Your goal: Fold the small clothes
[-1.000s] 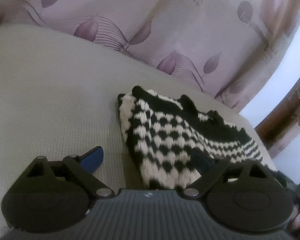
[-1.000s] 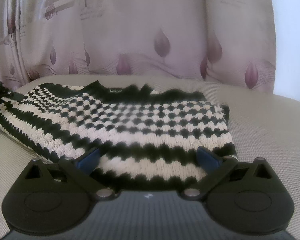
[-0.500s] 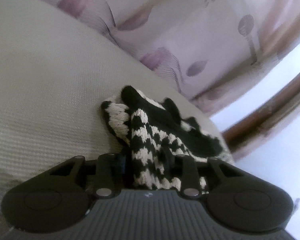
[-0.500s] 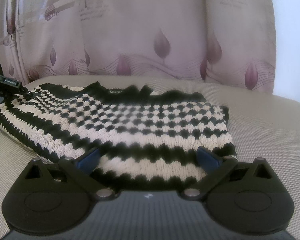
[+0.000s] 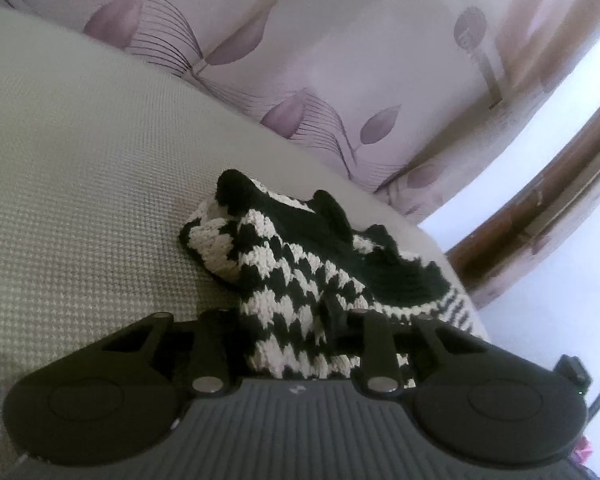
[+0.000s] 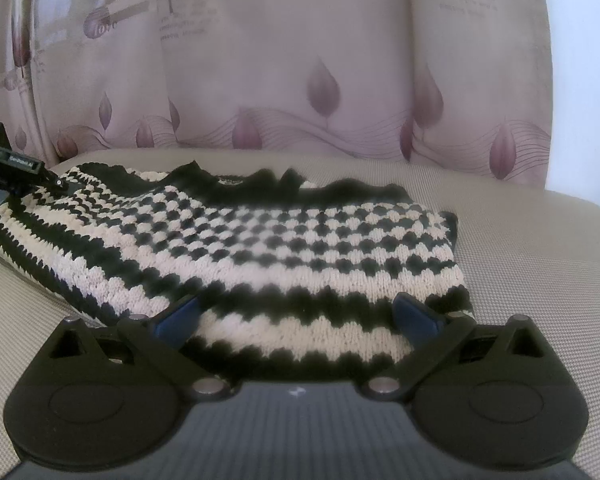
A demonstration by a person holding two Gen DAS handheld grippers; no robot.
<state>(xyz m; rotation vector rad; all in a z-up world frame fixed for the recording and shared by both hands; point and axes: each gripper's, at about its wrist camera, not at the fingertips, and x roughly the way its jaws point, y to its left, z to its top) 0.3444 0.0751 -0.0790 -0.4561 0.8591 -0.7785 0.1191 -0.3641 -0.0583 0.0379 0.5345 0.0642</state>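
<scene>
The black-and-cream knitted garment (image 6: 236, 248) lies across the middle of the right wrist view, spread mostly flat on a beige woven cushion (image 6: 540, 264), with its black scalloped edge toward the back and its broad stripes toward the camera. In the left wrist view the same garment (image 5: 300, 264) sits just right of centre, bunched and lifted at the near end.

The left gripper (image 5: 296, 332) has just been closing, and the knit is between its jaws: the fingers stand close together at the lower middle of the frame with a thick fold of cloth pinched between them. From the right wrist view this gripper (image 6: 56, 182) shows at the far left edge, at the garment's corner. The right gripper (image 6: 296, 316) stands spread wide over the near hem at the lower middle of its frame; its blue pads (image 6: 178, 316) flank the cloth without squeezing it, so it grips nothing.

A pale curtain (image 6: 300, 80) with purple leaf print fills the upper part of both views, and a brown wooden frame (image 5: 540, 208) runs down the right side of the left wrist view.

As a judgement, the folding has barely begun: one corner is secured, no fold is laid over, and the garment looks close to full width. What appears left is to carry the held end across, and flatten the result.
</scene>
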